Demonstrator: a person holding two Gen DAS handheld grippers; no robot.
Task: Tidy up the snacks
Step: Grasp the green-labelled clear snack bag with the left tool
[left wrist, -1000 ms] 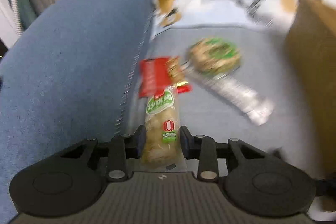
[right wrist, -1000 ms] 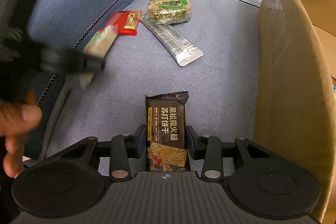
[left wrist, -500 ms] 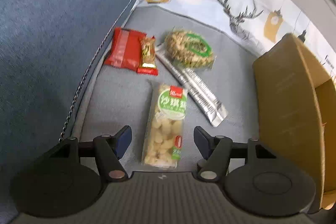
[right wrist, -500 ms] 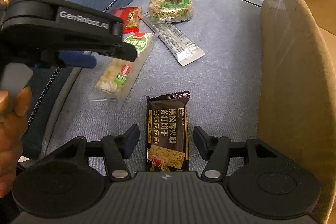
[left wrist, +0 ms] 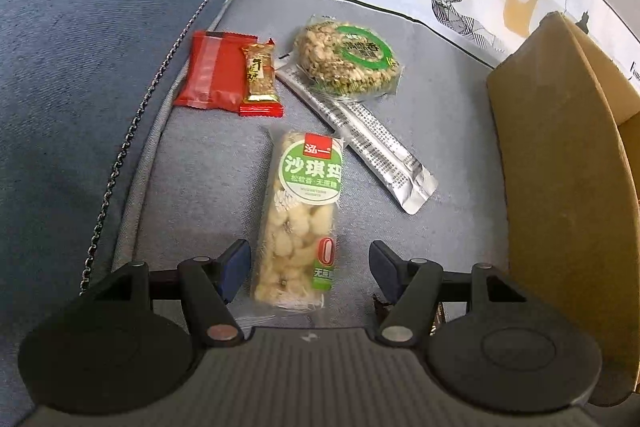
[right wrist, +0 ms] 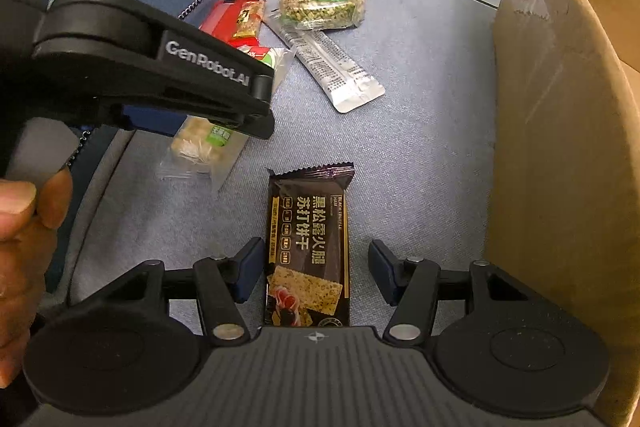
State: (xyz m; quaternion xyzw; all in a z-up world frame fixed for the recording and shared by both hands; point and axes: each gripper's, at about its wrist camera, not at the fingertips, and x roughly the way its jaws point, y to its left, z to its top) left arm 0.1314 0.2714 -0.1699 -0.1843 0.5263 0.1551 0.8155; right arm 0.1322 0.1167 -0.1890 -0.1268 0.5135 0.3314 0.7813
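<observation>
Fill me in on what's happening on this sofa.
A person is sorting snacks with two handheld grippers. The left gripper and right gripper have both just opened. The green-label sachima bar and the black cracker packet lie loose on the grey cushion between the fingers, beside a cardboard box.

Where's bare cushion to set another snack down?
Bare: between the silver sachet, the black cracker pack and the cardboard box. Crowded: near the armrest, around the red packet, round cake and green-label bar.
</observation>
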